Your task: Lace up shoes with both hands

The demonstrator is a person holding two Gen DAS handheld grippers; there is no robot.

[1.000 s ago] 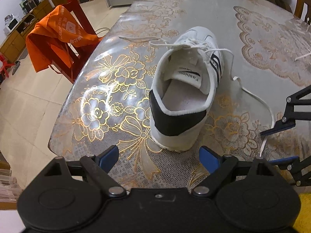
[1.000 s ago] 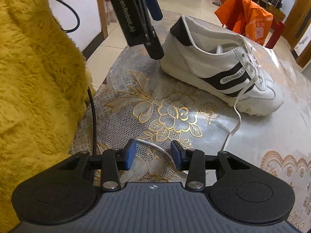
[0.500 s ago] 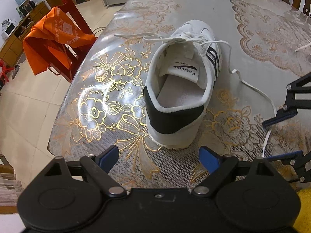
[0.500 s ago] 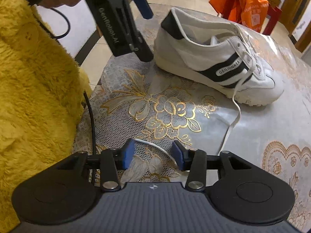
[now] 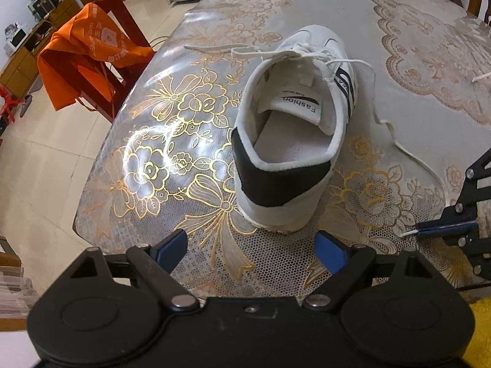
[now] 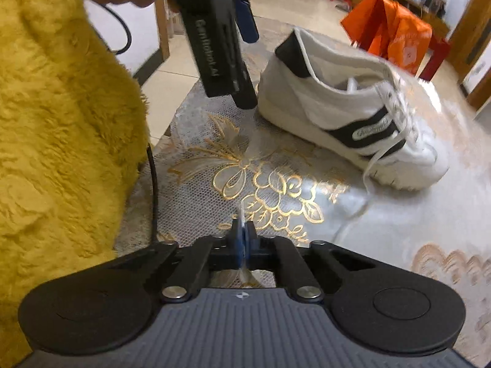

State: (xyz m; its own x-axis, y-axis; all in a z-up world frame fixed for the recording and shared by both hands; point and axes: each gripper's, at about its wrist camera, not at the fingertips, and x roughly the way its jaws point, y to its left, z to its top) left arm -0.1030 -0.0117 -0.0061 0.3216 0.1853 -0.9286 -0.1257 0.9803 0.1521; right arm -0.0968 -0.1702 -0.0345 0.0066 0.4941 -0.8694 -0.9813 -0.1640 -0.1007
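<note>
Right tongs [image 6: 242, 239]: just snapped closed, pinching the white lace [image 6: 373, 161] end.
Left tongs [image 5: 251, 250]: spread wide, empty, behind the shoe [image 5: 291, 141] heel.

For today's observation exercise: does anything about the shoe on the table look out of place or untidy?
Yes. The white sneaker with black stripes is untied. One white lace end trails loose across the floral plastic tablecloth to the right gripper, shut on its tip; the other end lies slack beside the toe.
</note>
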